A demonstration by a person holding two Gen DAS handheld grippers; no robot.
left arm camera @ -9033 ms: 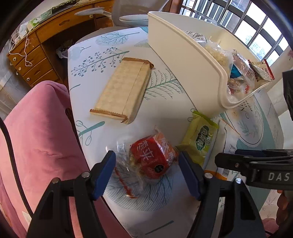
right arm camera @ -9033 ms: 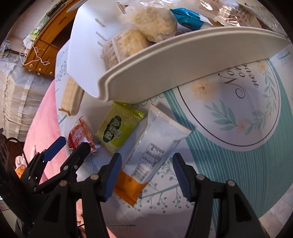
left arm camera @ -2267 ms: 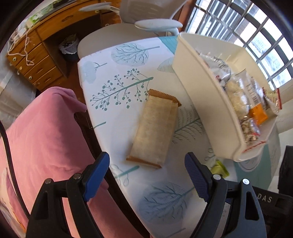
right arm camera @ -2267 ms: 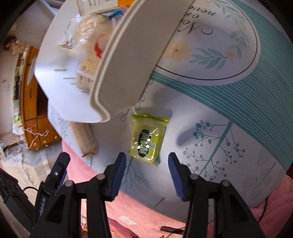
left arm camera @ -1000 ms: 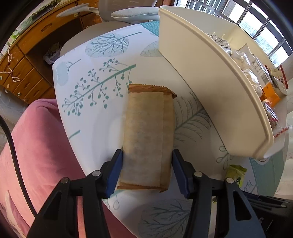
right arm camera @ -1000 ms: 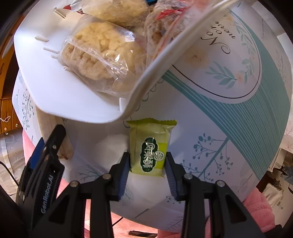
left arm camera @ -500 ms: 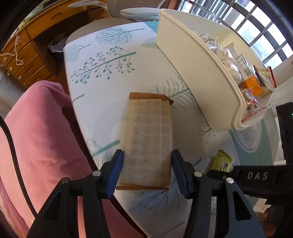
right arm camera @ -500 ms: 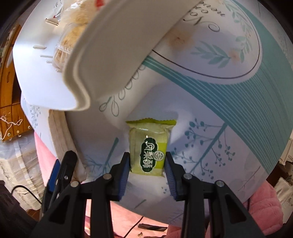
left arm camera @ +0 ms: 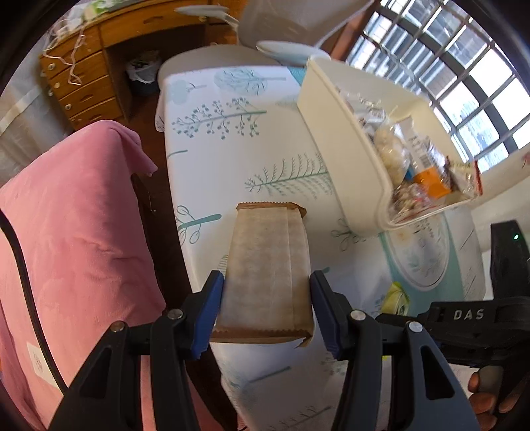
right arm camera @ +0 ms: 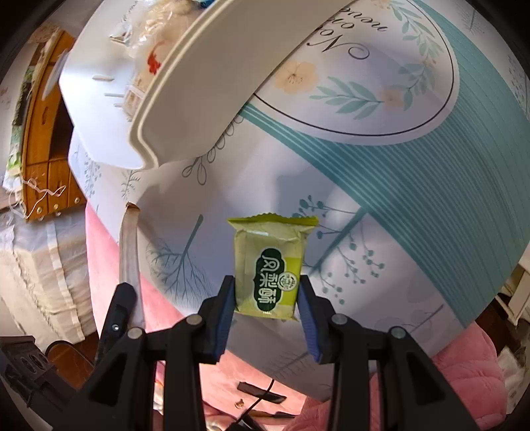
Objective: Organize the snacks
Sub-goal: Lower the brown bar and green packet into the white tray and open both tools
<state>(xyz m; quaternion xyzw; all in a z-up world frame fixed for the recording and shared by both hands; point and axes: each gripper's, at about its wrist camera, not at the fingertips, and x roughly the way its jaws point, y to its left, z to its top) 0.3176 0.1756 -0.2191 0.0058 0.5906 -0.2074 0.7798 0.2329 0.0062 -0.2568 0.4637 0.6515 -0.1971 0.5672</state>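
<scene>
My left gripper is shut on a long tan cracker pack and holds it above the table's near-left edge. My right gripper is shut on a small green pineapple-cake packet, lifted above the tablecloth; the packet also shows in the left wrist view. The white snack bin stands at the far right, holding several bagged snacks. In the right wrist view the bin's rim is at the upper left. The cracker pack's edge shows at the left there.
A table with a leaf-print cloth lies under both grippers. A pink-covered chair stands against its left edge. A wooden drawer desk and a grey office chair stand beyond. Windows are at the far right.
Both grippers have risen with their snacks: the cracker pack and the green packet are lifted off the tablecloth, and the table looks farther away than half a second ago.
</scene>
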